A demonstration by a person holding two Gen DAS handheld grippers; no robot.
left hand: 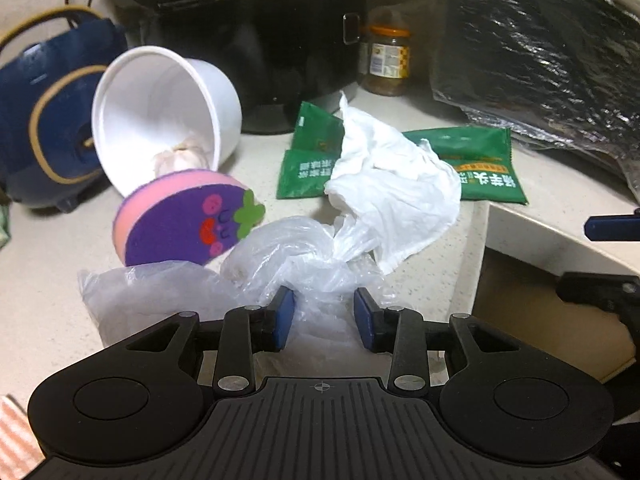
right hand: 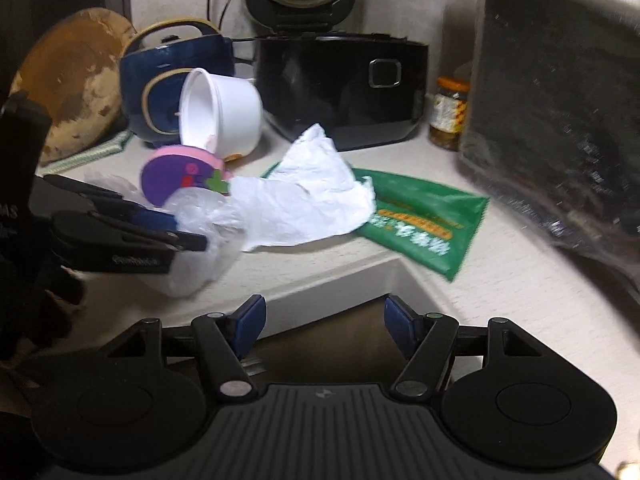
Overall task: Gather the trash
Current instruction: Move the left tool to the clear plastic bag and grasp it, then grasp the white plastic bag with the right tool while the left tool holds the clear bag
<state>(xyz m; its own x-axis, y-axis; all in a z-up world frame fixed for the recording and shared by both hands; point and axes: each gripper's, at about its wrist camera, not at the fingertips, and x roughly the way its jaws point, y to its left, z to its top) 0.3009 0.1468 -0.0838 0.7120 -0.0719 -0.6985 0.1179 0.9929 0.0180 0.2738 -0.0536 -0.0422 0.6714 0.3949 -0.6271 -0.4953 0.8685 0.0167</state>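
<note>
A clear plastic bag (left hand: 280, 256) lies crumpled at the counter's front edge. My left gripper (left hand: 324, 312) stands open around its near end, the film between the blue pads and loose. From the right wrist view the left gripper (right hand: 188, 236) comes in from the left at the same clear bag (right hand: 204, 220). Behind it lie a crumpled white paper (left hand: 392, 184) and green packets (left hand: 480, 168). My right gripper (right hand: 324, 320) hangs open and empty over the counter's edge, short of the white paper (right hand: 312, 196) and a green packet (right hand: 424, 220).
A purple-and-pink sponge (left hand: 180, 220) leans against a tipped white cup (left hand: 160, 112). At the back stand a black rice cooker (right hand: 340, 92), a blue appliance (right hand: 172, 80), a jar (right hand: 448, 112) and a wooden board (right hand: 72, 80). A black foil bag (left hand: 540, 60) fills the right.
</note>
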